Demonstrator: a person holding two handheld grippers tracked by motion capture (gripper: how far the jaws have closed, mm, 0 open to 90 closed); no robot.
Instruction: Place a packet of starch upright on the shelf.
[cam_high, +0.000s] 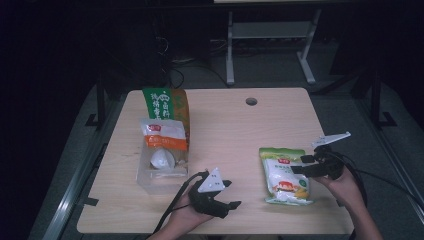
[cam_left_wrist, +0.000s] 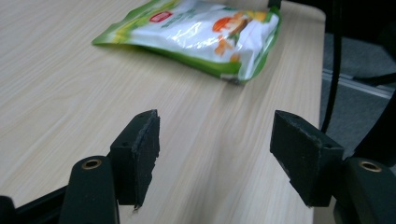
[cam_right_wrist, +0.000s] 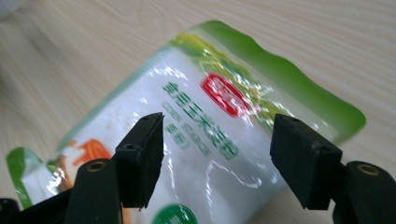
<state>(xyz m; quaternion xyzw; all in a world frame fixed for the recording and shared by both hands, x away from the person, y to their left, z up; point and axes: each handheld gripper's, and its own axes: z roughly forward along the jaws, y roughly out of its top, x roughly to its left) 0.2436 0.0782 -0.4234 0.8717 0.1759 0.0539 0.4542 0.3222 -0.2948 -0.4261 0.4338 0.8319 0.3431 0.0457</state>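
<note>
On my pale wooden table (cam_high: 225, 130), a clear plastic bin (cam_high: 162, 172) of pouches sits at nine o'clock. The green-and-white flat plastic pouch (cam_high: 286, 175) lies at four o'clock, its long axis running twelve to six. My right gripper (cam_high: 306, 165) hangs over its three o'clock edge, jaws wide and empty, far nearer than my left gripper (cam_high: 230, 195), also wide, at the pouch's nine o'clock.
</note>
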